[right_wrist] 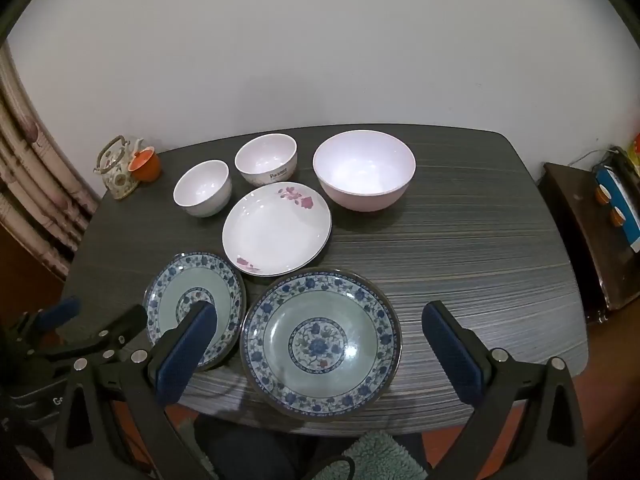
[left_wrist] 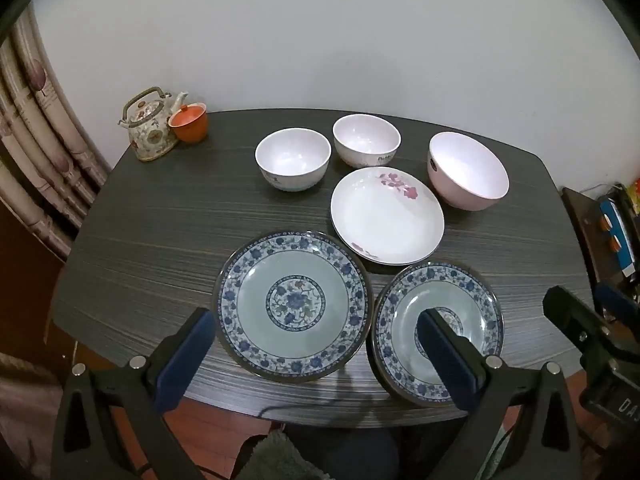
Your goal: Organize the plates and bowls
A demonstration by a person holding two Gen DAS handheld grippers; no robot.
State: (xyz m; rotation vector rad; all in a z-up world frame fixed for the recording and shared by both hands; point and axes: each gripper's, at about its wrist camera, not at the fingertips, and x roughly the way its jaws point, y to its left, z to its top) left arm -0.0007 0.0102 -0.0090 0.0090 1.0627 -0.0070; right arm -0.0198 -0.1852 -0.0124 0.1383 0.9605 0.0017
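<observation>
Both hand-held grippers, left [left_wrist: 316,344] and right [right_wrist: 320,340], hover spread and empty; the blue-rimmed plates [right_wrist: 320,346] overhanging the tabletop [right_wrist: 460,240] edge could tip off if nudged.

Legible markings: few, all partial

The middle white bowl [right_wrist: 266,159] carries dark lettering on its outer wall, too small to read with certainty. The left white bowl [left_wrist: 293,159] has a small dark mark low on its wall, illegible. The pink bowl [left_wrist: 468,170] bears a small dark label near its rim, unreadable. The right gripper's [left_wrist: 600,344] body shows "DA", cut off at the frame edge
</observation>
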